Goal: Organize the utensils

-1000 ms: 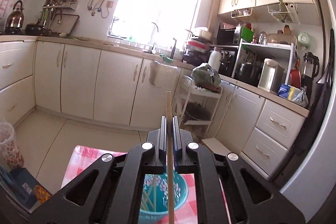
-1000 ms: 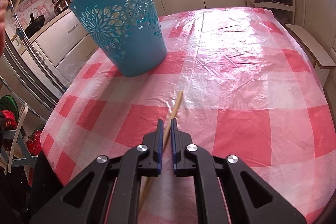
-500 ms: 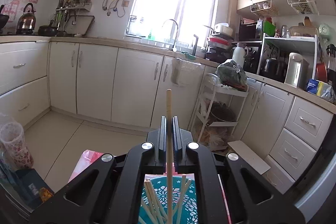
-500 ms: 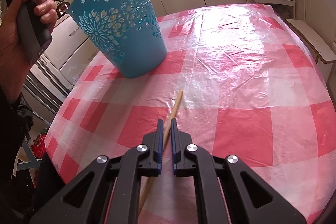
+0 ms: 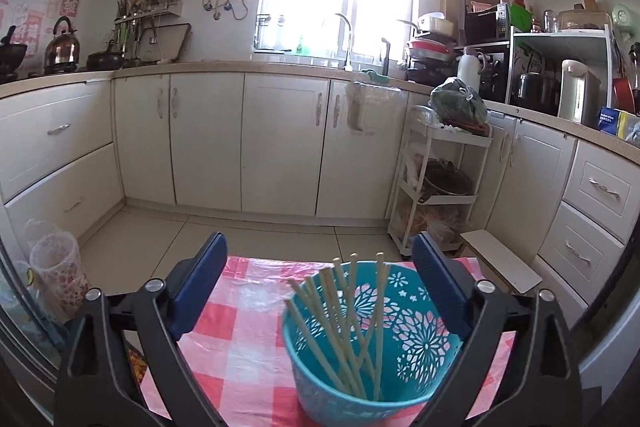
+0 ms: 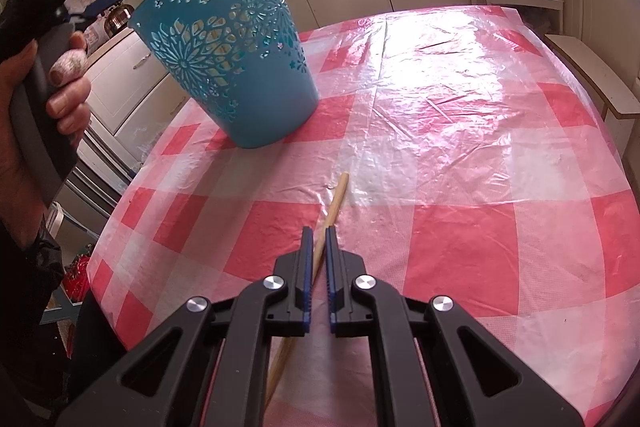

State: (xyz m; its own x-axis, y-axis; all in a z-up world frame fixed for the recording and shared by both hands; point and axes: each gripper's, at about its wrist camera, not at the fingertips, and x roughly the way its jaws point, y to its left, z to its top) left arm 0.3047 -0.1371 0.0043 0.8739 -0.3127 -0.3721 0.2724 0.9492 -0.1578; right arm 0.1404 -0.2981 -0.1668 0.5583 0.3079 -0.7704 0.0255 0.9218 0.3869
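Observation:
A teal cut-out basket (image 5: 384, 355) stands on the red-and-white checked table and holds several wooden chopsticks (image 5: 344, 315). My left gripper (image 5: 320, 287) is open and empty just above the basket's rim. The basket also shows in the right wrist view (image 6: 236, 43), with the left gripper (image 6: 100, 1) held above it at the far left. My right gripper (image 6: 316, 255) is nearly shut around one wooden chopstick (image 6: 334, 203) that lies on the tablecloth; the jaws stand a narrow gap apart, with the stick between them.
The plastic-covered checked tablecloth (image 6: 460, 131) spreads to the right of the basket. A white bench (image 6: 592, 75) stands off the table's right edge. Kitchen cabinets (image 5: 280, 147) and a white trolley (image 5: 440, 187) stand beyond the table.
My left gripper has opened and let go of its chopstick, which now stands in the basket with the others. The right gripper has stayed at the chopstick on the table.

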